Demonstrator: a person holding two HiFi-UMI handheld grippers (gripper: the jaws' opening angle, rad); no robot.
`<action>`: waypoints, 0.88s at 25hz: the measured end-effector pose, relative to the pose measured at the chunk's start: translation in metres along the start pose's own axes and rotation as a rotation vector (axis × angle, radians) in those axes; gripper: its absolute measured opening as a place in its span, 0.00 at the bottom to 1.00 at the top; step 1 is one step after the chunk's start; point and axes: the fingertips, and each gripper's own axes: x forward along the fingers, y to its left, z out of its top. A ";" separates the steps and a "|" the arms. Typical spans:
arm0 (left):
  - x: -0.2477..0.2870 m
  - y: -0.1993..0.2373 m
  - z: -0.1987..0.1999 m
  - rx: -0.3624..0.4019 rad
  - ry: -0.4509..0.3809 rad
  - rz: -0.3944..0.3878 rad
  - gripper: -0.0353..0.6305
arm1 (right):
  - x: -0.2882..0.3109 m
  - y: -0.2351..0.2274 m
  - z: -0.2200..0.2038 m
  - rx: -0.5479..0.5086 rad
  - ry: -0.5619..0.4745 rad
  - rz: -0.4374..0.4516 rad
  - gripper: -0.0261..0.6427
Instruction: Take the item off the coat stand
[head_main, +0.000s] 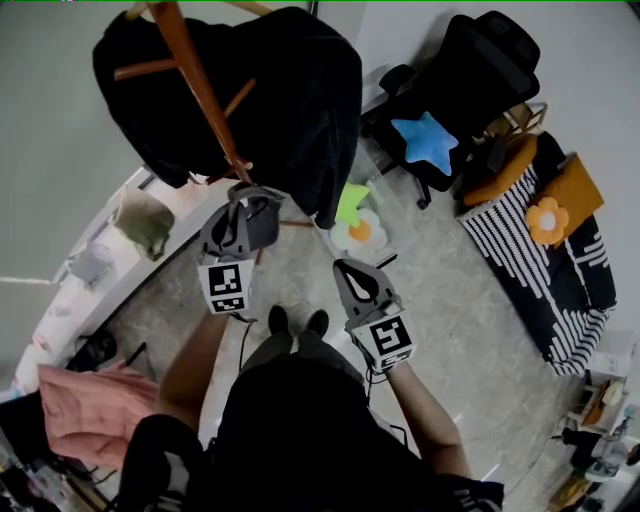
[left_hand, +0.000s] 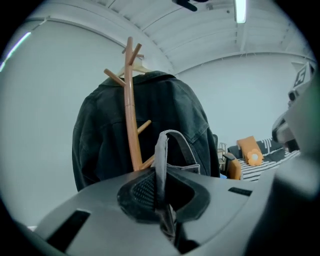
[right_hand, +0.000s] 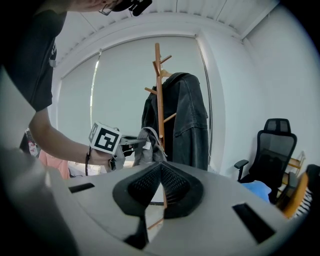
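A wooden coat stand (head_main: 200, 85) (left_hand: 131, 110) (right_hand: 159, 90) carries a dark denim jacket (head_main: 290, 100) (left_hand: 172, 115) (right_hand: 187, 115). My left gripper (head_main: 240, 200) (left_hand: 159, 175) is shut on the strap (left_hand: 161, 155) of a small grey bag (head_main: 255, 218) (right_hand: 145, 149), held just in front of the pole, beside a lower peg. In the right gripper view the left gripper (right_hand: 127, 141) shows with the bag hanging from it. My right gripper (head_main: 355, 270) (right_hand: 159, 172) sits lower and to the right, shut with nothing in it, clear of the stand.
A black office chair (head_main: 480, 70) with a blue star cushion (head_main: 425, 140) stands at the right. A striped sofa (head_main: 540, 250) lies beyond it. A flower cushion (head_main: 360, 232) lies on the floor by the stand's base. A white counter (head_main: 110, 260) and pink cloth (head_main: 85, 410) are at the left.
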 end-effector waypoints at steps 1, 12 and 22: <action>-0.008 0.000 0.003 -0.007 -0.005 0.000 0.09 | -0.002 0.001 0.002 -0.003 -0.009 -0.003 0.07; -0.090 0.016 0.036 -0.091 -0.098 0.025 0.09 | -0.020 0.007 0.026 -0.019 -0.121 -0.015 0.07; -0.137 0.028 0.040 -0.040 -0.162 0.064 0.09 | -0.023 0.005 0.037 -0.036 -0.153 -0.043 0.07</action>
